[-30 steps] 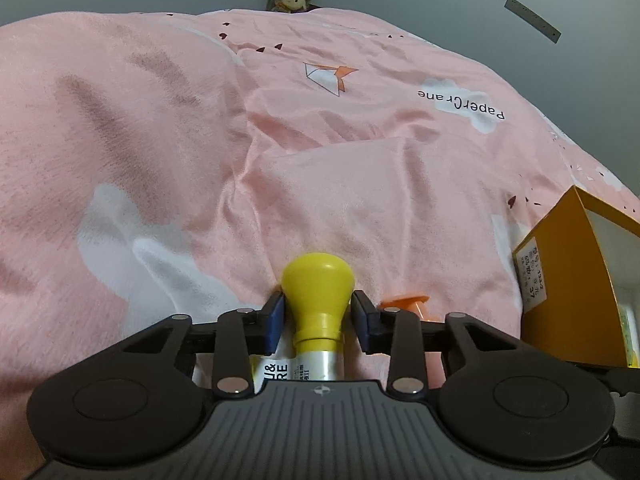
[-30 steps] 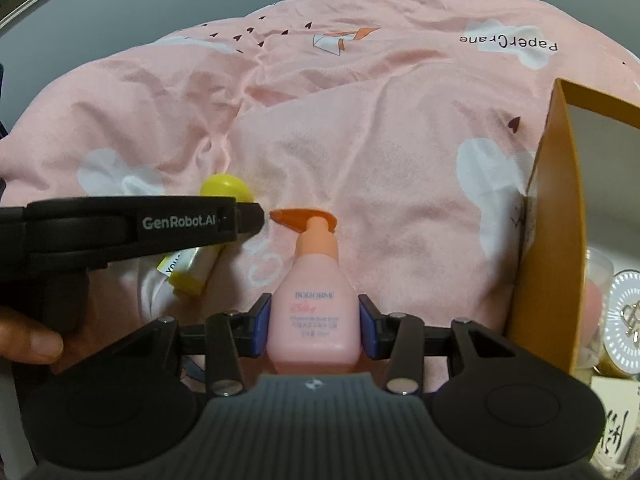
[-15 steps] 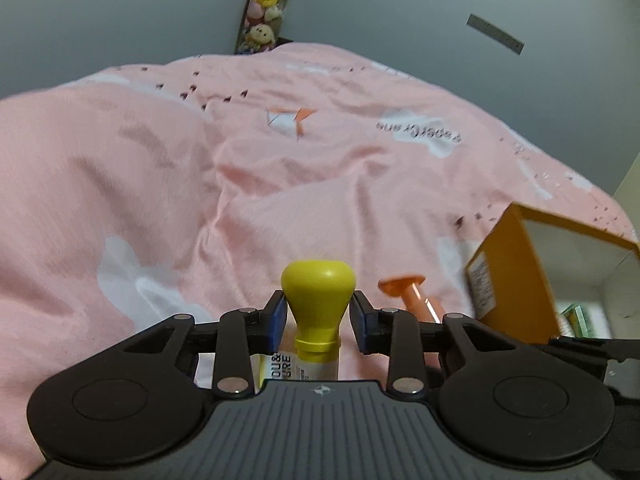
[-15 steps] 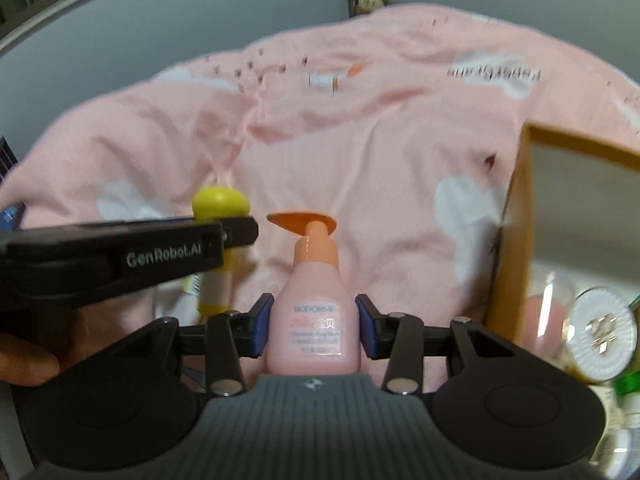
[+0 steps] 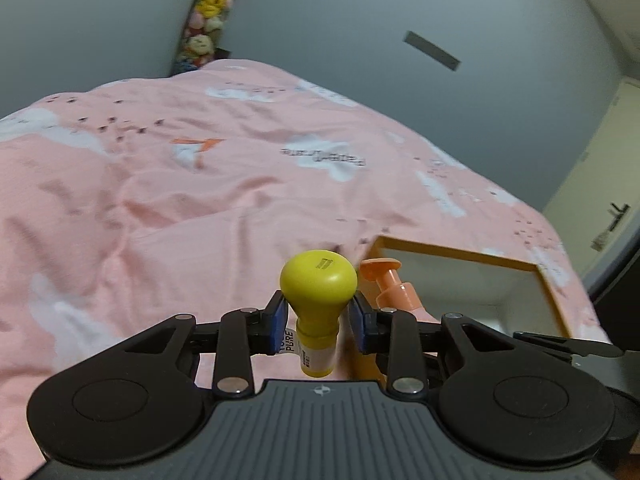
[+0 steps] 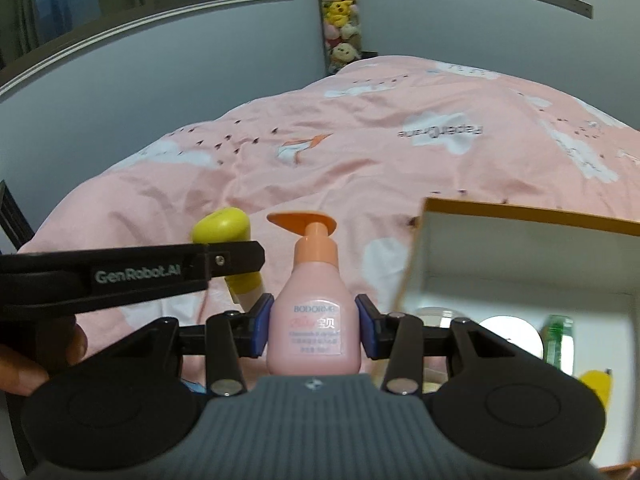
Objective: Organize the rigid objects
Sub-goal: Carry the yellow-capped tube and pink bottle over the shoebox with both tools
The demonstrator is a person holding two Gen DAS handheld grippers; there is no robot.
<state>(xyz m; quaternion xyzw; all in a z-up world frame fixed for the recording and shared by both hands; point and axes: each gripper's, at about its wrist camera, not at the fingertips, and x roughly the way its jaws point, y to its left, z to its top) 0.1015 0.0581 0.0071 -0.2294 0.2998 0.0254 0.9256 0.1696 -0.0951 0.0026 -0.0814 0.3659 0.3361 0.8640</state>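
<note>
pink bed (image 5: 160,208) fills both views. left gripper (image 5: 318,322) pinches a yellow-capped tube (image 5: 318,304); right gripper (image 6: 314,330) pinches a pink pump bottle (image 6: 314,320) beside an orange box (image 6: 520,216).

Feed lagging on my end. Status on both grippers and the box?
Left gripper shut on yellow-capped bottle. Right gripper shut on pink pump bottle. Orange box open at right, nothing blocking.

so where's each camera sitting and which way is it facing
Left wrist: on the left hand-held gripper, facing along its fingers over the pink bedspread; it grips a yellow-capped tube.
Right wrist: on the right hand-held gripper, facing the same bed; it grips a pink pump bottle, with the left gripper and a hand alongside.
Shared: bedspread, both items, orange box.
</note>
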